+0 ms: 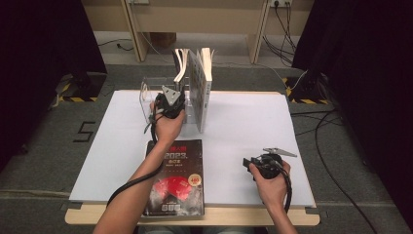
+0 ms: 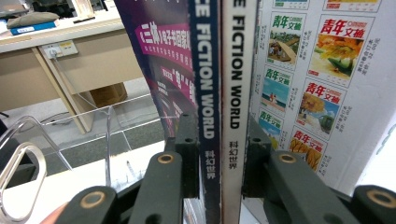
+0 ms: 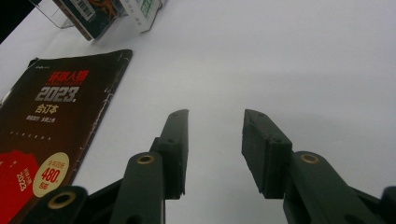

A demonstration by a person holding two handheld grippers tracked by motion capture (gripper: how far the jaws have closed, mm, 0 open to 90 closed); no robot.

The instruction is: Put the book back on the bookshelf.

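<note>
Magazines stand upright in a clear acrylic rack (image 1: 146, 97) near the far edge of the table (image 1: 243, 122), left of centre. Left gripper (image 2: 219, 154) is at the rack, its jaws straddling two spines: a blue-spined Science Fiction World issue (image 2: 206, 93) and a white-spined one (image 2: 237, 84). Both pads sit against the outer faces, so the pair reads as clamped, though pressure cannot be judged. Long axis of the spines runs vertically, in line with the jaws; a clean pull would likely be straight back toward the near edge or upward, along the spine. A digest with a grid of small covers (image 2: 317, 70) stands just beside the white spine and could drag along.

Right gripper (image 3: 215, 149) hovers over bare table near the near right corner, jaws apart, nothing between them, well apart from the rack. Left hand is clearly nearer. A dark 2023 bound volume (image 1: 176, 178) lies flat at the near edge.
</note>
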